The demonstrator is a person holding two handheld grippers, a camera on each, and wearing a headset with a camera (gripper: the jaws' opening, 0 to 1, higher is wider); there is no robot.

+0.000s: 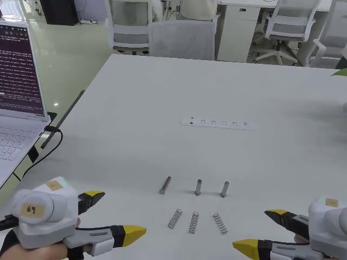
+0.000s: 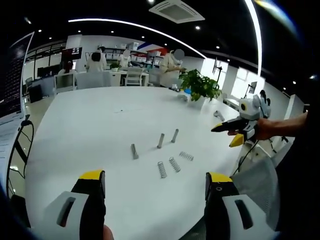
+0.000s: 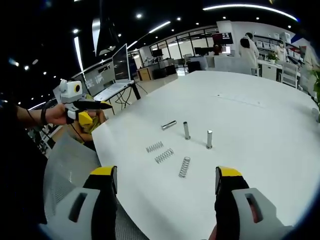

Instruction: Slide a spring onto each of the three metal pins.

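right spring (image 1: pixel 219 223): flat, axis toward pins (image 1: pixel 198 187) | just left of right hand-held gripper (image 1: pixel 250 228), jaws apart, empty | left hand-held gripper (image 1: pixel 124 212) likewise

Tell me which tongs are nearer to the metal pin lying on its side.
Left. The left tongs hover open just down-left of the lying pin in the head view; the right tongs are farther off, past the right-hand spring.

The counter (image 1: pixel 135 108) looks smooth, matt white. Pins (image 1: pixel 198 187) are shiny metal. Springs (image 1: pixel 193 222) are bare wire coils.
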